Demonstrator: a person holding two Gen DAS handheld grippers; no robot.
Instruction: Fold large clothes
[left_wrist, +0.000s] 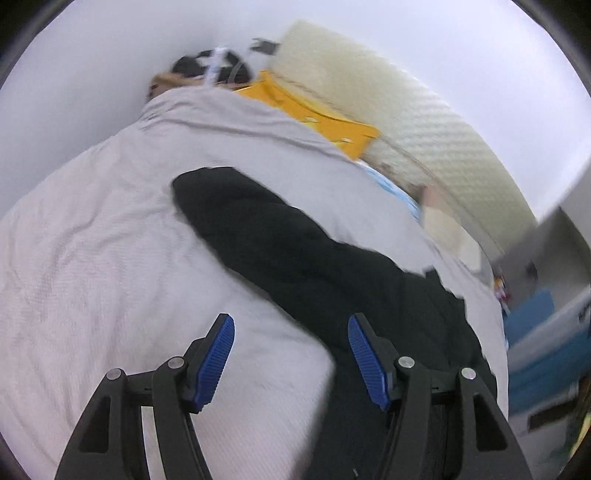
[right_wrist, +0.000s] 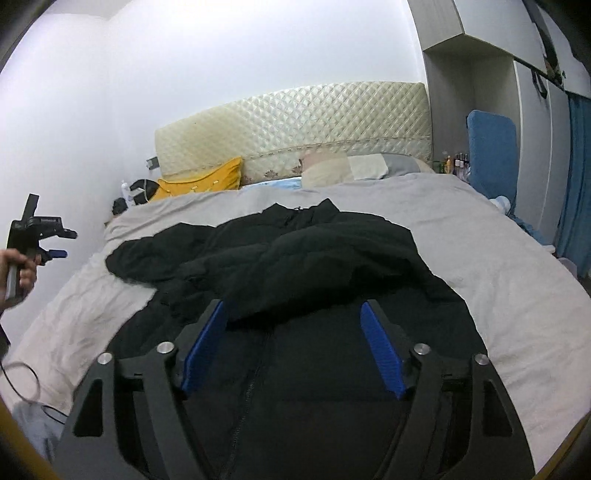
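Note:
A large black jacket (right_wrist: 295, 251) lies crumpled on the bed, its zip (right_wrist: 255, 376) running toward me and one sleeve folded across the body. My right gripper (right_wrist: 292, 310) hovers over the jacket's lower half, open, with no cloth pinched between its blue pads. In the left wrist view a black sleeve (left_wrist: 295, 240) stretches diagonally over the grey sheet (left_wrist: 92, 258). My left gripper (left_wrist: 291, 325) is open above the sleeve's edge, holding nothing. In the right wrist view the left gripper (right_wrist: 68, 243) appears at the far left, held by a hand (right_wrist: 18, 269) off the bed's side.
The grey bedsheet (right_wrist: 480, 240) covers a wide bed with a quilted cream headboard (right_wrist: 295, 118). A yellow pillow (right_wrist: 207, 181) and pale pillows (right_wrist: 343, 170) lie at the head. A blue panel (right_wrist: 491, 147) and wardrobe stand at the right. A cable (right_wrist: 22, 384) hangs at the bed's left edge.

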